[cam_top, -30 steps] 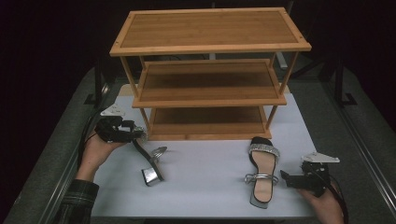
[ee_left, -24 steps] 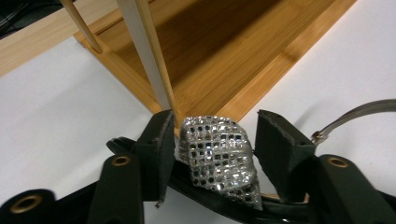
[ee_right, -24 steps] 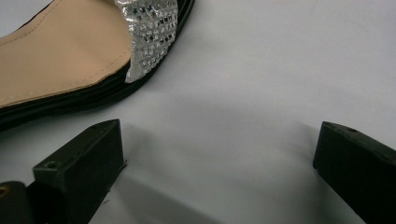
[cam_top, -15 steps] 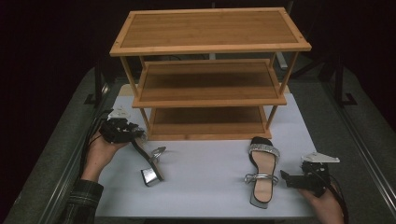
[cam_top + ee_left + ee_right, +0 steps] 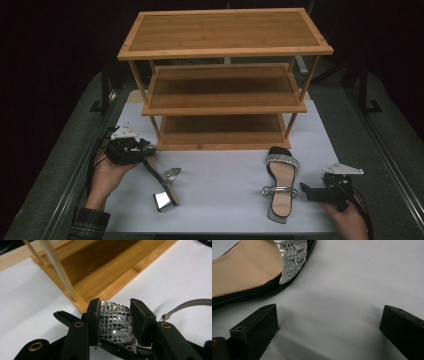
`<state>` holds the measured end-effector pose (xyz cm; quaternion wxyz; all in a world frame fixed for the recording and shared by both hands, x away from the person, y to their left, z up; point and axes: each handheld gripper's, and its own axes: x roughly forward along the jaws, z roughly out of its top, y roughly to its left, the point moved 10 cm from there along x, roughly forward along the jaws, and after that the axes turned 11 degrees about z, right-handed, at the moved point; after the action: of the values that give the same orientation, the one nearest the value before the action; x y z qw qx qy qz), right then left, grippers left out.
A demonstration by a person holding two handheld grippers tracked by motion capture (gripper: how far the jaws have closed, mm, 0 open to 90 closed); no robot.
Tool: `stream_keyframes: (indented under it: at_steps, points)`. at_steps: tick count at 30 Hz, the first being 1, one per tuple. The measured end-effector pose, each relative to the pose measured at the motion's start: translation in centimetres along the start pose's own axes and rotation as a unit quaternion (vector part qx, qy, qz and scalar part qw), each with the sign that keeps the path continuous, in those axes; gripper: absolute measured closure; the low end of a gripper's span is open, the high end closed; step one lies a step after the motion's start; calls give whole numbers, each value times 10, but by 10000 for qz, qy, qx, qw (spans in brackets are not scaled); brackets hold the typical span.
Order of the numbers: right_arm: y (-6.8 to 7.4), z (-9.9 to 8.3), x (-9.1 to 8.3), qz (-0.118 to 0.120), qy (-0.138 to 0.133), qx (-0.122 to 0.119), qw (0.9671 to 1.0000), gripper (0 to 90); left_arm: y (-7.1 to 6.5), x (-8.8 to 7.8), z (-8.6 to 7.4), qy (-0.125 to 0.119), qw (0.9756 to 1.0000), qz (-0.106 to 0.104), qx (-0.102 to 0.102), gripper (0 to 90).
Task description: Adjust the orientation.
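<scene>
At near right we rest the right gripper [image 5: 306,192], jaws spread, beside the flat sandal [image 5: 280,186]. Left, the left gripper [image 5: 148,151] clamps the other sandal's [image 5: 162,182] sequined strap [image 5: 115,325]. We judge: lift level, clearing the rack [image 5: 224,107] post.

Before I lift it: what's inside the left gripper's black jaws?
The left gripper is shut on the silver sequined sandal strap; its lower edge and the sole beneath are hidden.
</scene>
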<state>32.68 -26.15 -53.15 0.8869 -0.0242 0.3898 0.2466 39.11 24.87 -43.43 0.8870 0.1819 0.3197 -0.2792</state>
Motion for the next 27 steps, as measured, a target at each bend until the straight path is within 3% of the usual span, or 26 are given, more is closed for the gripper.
stream_keyframes:
  at_steps: [5, 8, 15, 27]
  points:
    - [0, 0, 0, -1, 1, 1, 10000, 11, -20, -2, -3, -94, 9997, -244, -28, 618]
    - [0, 0, 0, 0, 1, -1, 10000, 11, -30, -4, -5, -153, 9994, -310, 95, 618]
    - [0, 0, 0, 0, 1, 2, 10000, 11, -24, -9, -11, -237, 9991, -357, -78, 617]
    - [0, 0, 0, -2, 9, 3, 10000, 11, -2, -23, -47, -233, 9987, -349, -299, 617]
